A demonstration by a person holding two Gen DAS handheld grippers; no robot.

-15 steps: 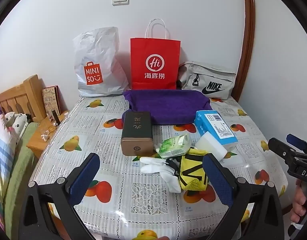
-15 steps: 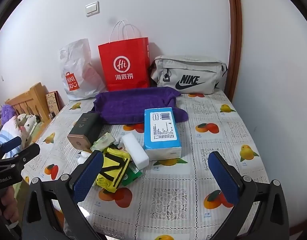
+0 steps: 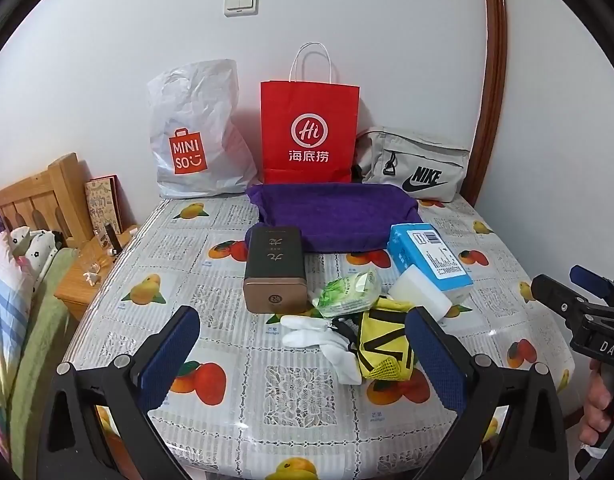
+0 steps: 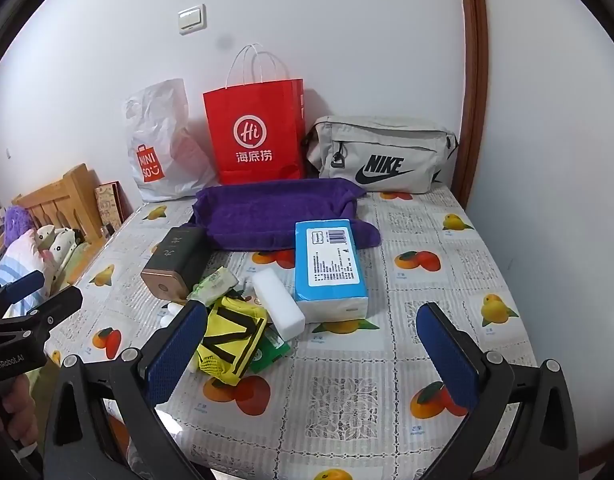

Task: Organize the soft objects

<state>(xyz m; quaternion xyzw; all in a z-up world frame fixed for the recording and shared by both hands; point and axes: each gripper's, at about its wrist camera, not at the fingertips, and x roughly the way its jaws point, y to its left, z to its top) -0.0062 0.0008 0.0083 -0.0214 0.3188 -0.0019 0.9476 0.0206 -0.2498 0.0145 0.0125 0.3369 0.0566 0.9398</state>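
Both my tongs wide open, left gripper (image 3: 303, 344), right gripper (image 4: 313, 338), holding nothing, yellow mesh pouch (image 3: 383, 346) and white socks (image 3: 323, 340) in front of the brown box (image 3: 276, 276), NIKE bag (image 4: 381, 154) and MINISO bag (image 3: 195, 136) behind it, box writing too small to read.

Both wrist views face the wall from the table's (image 3: 235, 408) near edge — sharing its clutter.

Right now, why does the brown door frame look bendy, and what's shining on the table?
Left wrist view: the fisheye lens bows the door frame and blackens the corners. Right wrist view: same bend; room light glares off the tablecloth near the front edge.
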